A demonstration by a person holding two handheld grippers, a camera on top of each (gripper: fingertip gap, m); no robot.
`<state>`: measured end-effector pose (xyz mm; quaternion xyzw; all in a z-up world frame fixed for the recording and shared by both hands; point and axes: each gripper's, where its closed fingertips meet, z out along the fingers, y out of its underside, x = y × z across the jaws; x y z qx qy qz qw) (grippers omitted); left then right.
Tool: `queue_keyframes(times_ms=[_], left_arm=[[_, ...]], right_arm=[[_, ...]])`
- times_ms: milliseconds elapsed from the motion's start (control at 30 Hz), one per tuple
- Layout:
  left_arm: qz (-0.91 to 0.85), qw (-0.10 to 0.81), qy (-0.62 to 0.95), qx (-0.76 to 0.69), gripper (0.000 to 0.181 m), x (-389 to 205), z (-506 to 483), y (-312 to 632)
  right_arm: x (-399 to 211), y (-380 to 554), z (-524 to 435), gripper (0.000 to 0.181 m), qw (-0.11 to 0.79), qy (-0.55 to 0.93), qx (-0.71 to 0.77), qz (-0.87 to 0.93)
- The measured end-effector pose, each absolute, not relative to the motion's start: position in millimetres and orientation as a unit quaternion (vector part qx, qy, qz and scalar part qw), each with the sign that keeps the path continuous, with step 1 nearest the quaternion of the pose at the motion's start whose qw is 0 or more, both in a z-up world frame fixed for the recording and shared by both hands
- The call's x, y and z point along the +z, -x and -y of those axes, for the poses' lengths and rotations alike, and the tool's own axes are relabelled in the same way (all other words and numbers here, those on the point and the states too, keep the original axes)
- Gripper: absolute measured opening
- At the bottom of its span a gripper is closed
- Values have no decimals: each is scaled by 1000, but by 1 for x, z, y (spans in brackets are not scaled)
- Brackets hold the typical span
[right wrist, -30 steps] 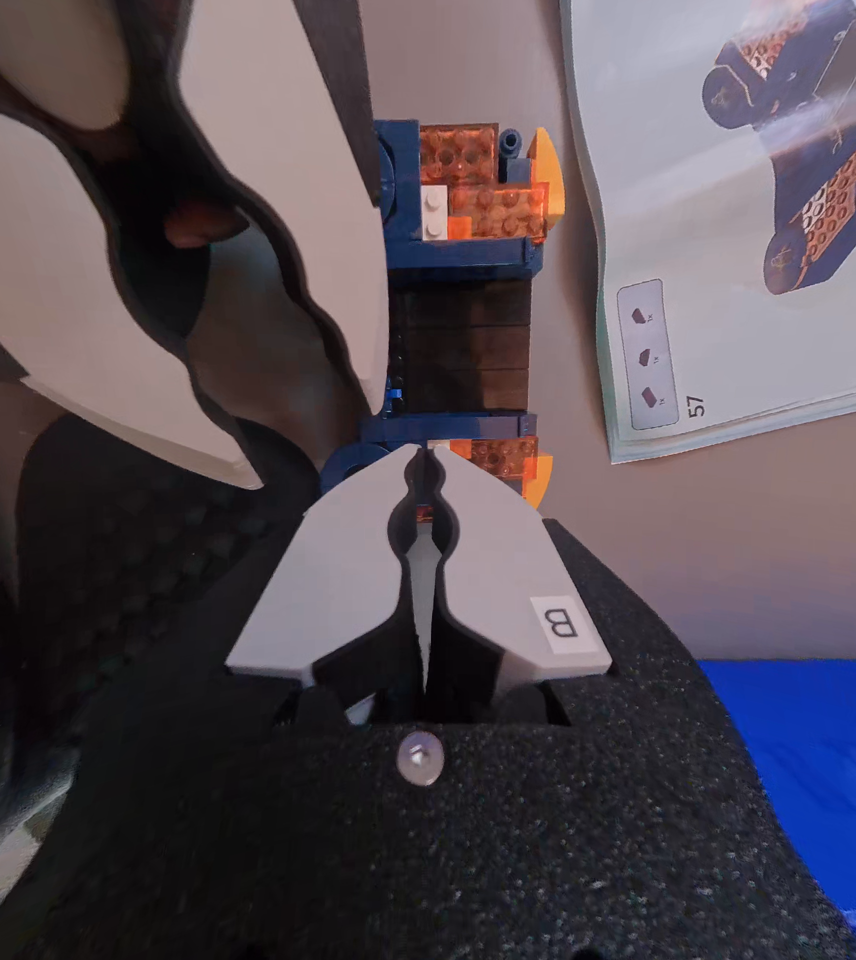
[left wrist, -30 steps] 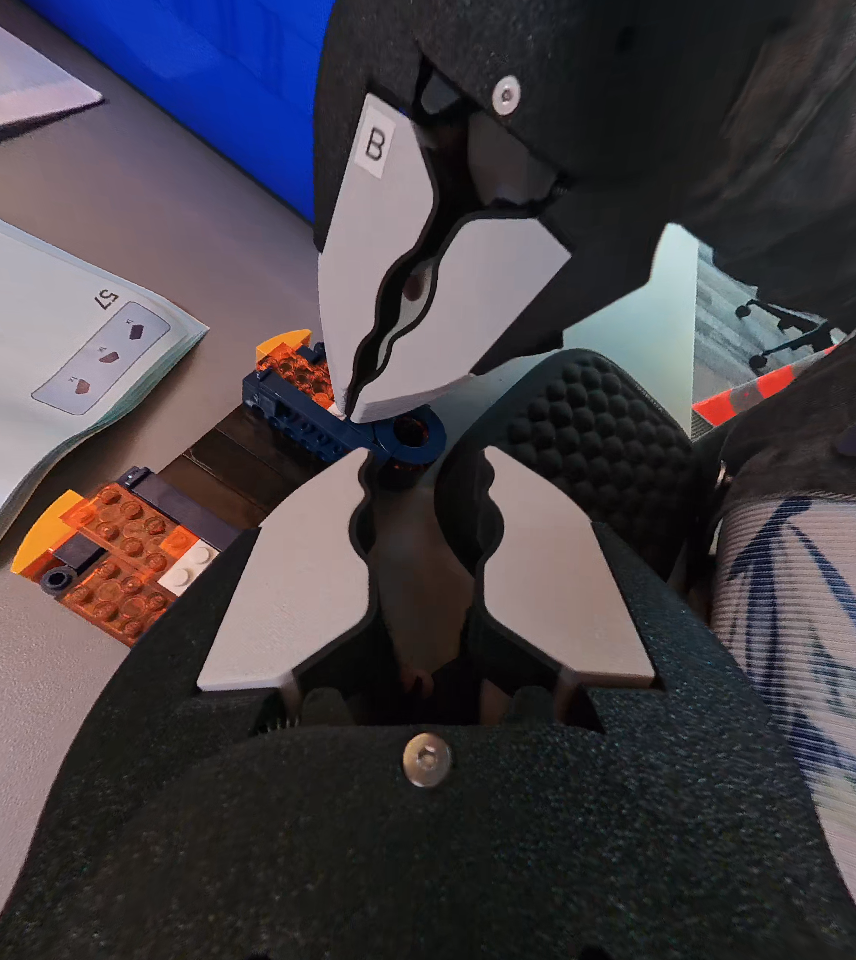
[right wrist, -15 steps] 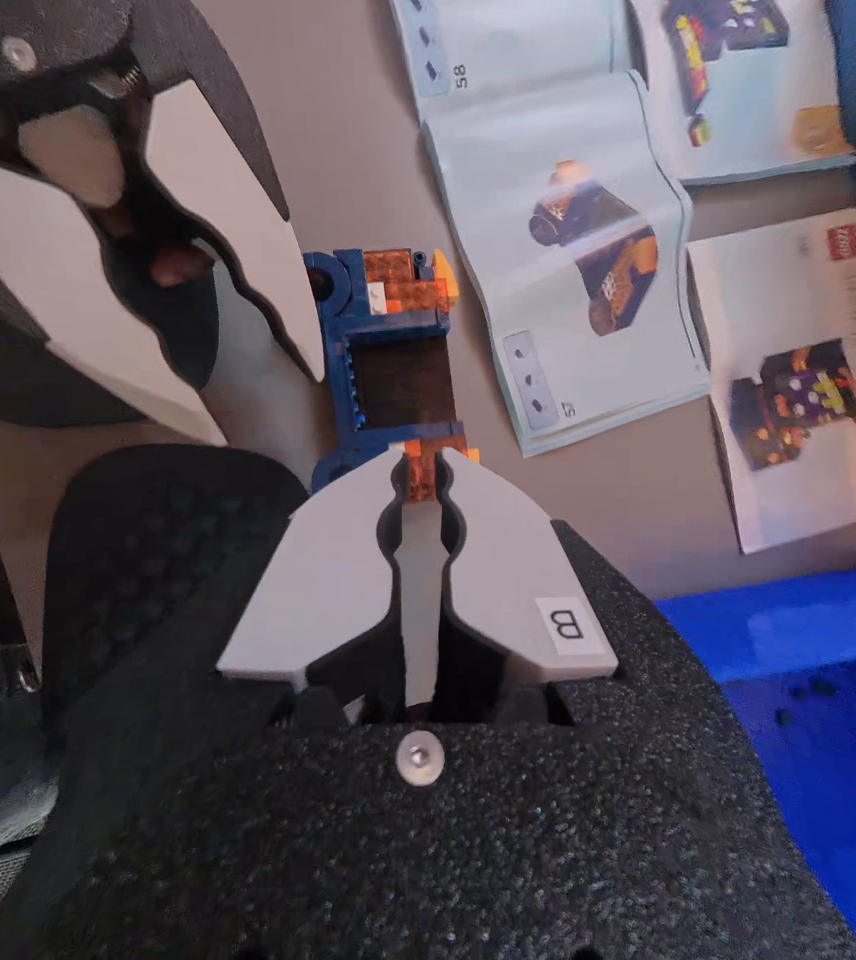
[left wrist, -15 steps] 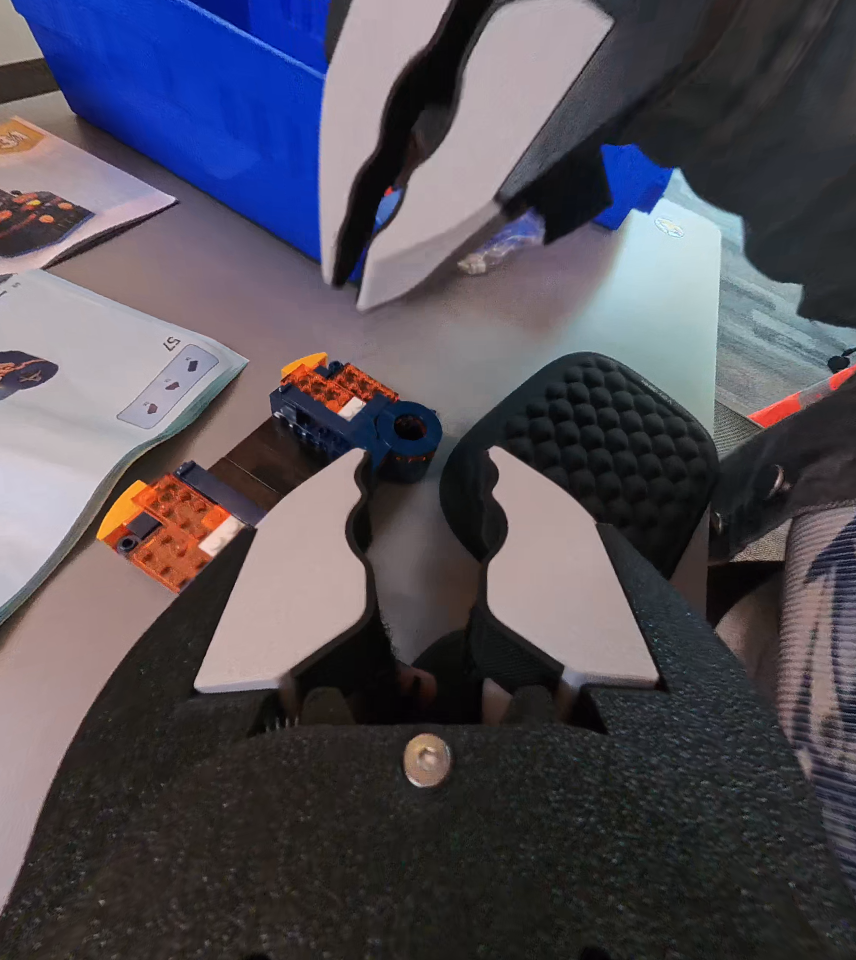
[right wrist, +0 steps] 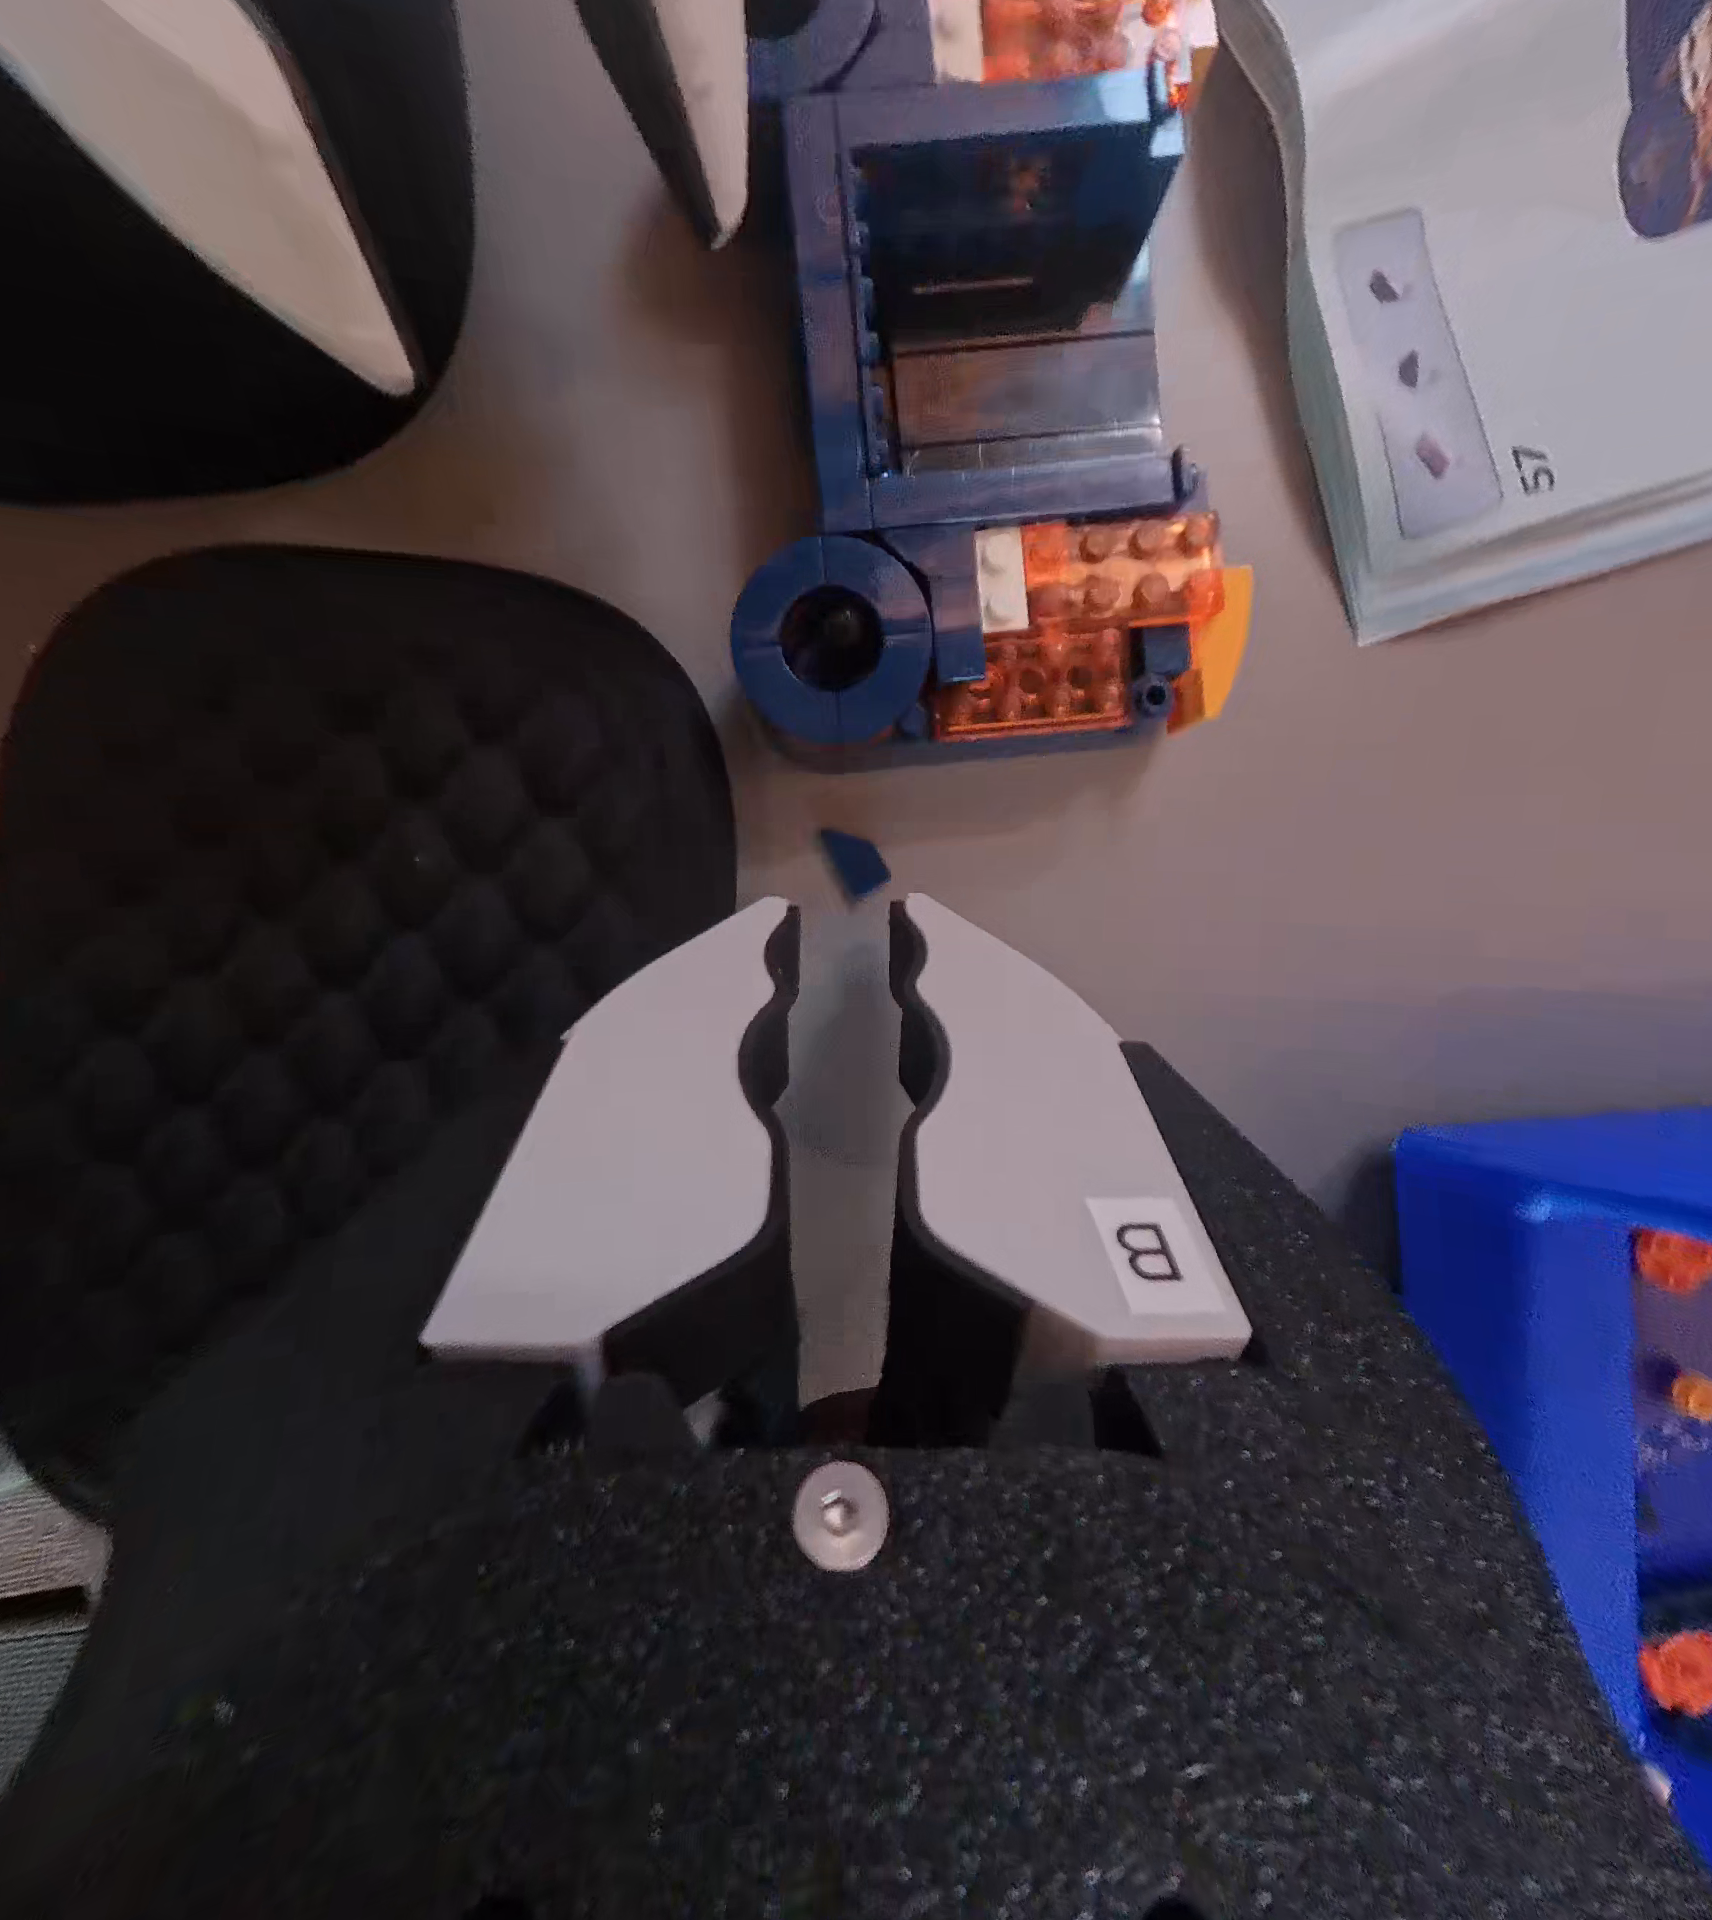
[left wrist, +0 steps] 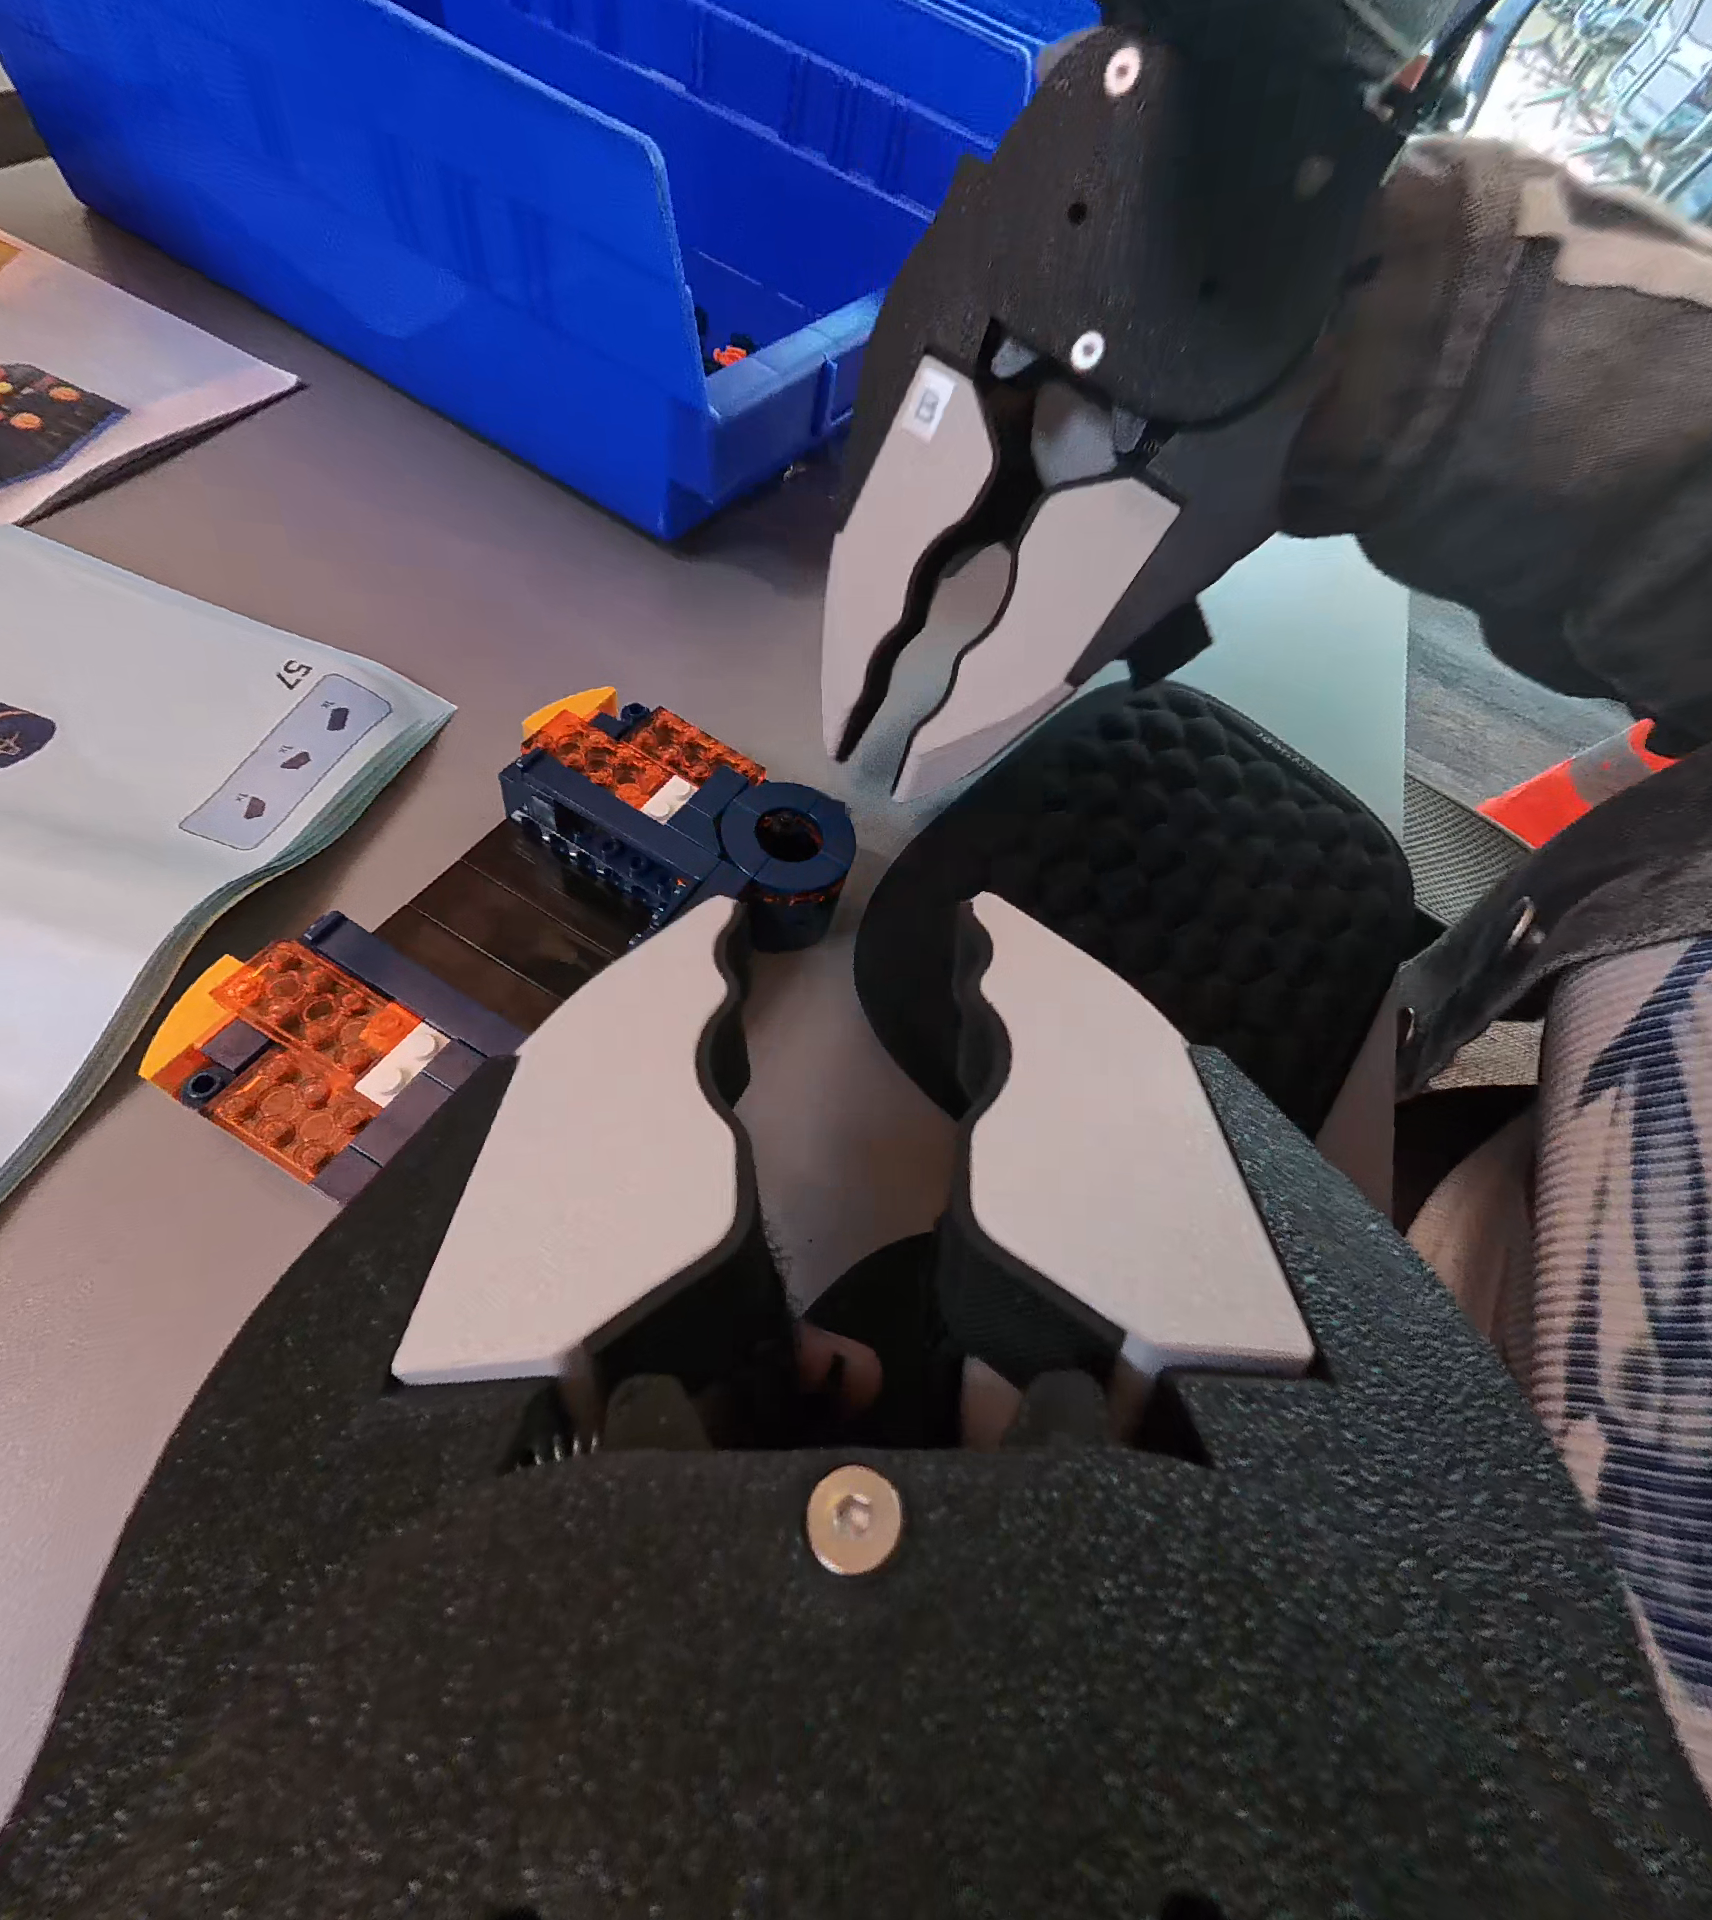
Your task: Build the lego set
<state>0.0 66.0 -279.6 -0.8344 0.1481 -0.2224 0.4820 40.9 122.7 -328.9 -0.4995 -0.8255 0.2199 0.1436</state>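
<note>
The dark blue and clear-orange lego model (left wrist: 623, 831) lies flat on the grey table, with a round blue ring at its near corner; it also shows in the right wrist view (right wrist: 987, 416). My left gripper (left wrist: 852, 914) is open and empty, its left fingertip just over the model's edge beside the ring. My right gripper (right wrist: 844, 909) is open a little and empty, hovering above the table short of the model; it also shows in the left wrist view (left wrist: 873, 769). A small dark blue piece (right wrist: 852, 862) shows on the table just beyond its tips.
A blue divided bin (left wrist: 519, 208) with loose pieces stands behind the model, and shows in the right wrist view (right wrist: 1610, 1351). An open instruction booklet (left wrist: 104, 779) lies left of the model. A black quilted pad (left wrist: 1195, 862) lies right of it. A person's patterned sleeve (left wrist: 1662, 1247) is at the right. The tips of one gripper are about 9 cm away from the tips of the other.
My right gripper has lifted off the model's corner, drawn back and opened a little. The small blue piece now shows ahead of its tips. My left gripper has backed off slightly and stays open.
</note>
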Motion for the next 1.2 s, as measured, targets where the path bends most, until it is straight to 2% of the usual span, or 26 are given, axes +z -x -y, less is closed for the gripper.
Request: queue_keyframes(times_ms=[200,233,267,333,433,567,767,967,1067,1200], left_arm=[[-156,475,836,-228,37,-281,-65,-3],[-158,475,835,-229,37,-280,-65,-4],[-159,476,834,-231,36,-280,-64,-4],[-146,479,833,-234,34,-279,-66,-2],[-99,494,825,-257,26,-271,-72,5],[-50,500,799,-332,19,-257,-78,0],[-41,478,761,-437,13,-240,-81,-24],[-29,465,728,-503,14,-229,-76,-29],[-31,476,718,-507,4,-227,-76,-31],[-3,510,673,-537,3,-212,-77,-22]], right_arm=[[-338,-33,-122,19,134,443,241,853],[-338,-32,-120,17,134,434,249,855],[-339,-31,-118,8,134,424,256,858],[-339,-31,-119,7,140,408,259,864],[-326,-29,-125,7,195,371,259,870],[-278,-24,-108,7,265,285,273,880],[-236,-16,-83,7,329,157,198,910],[-229,-16,-78,6,343,109,154,920],[-225,-14,-76,6,350,100,150,919],[-207,-4,-78,8,399,141,203,883]])
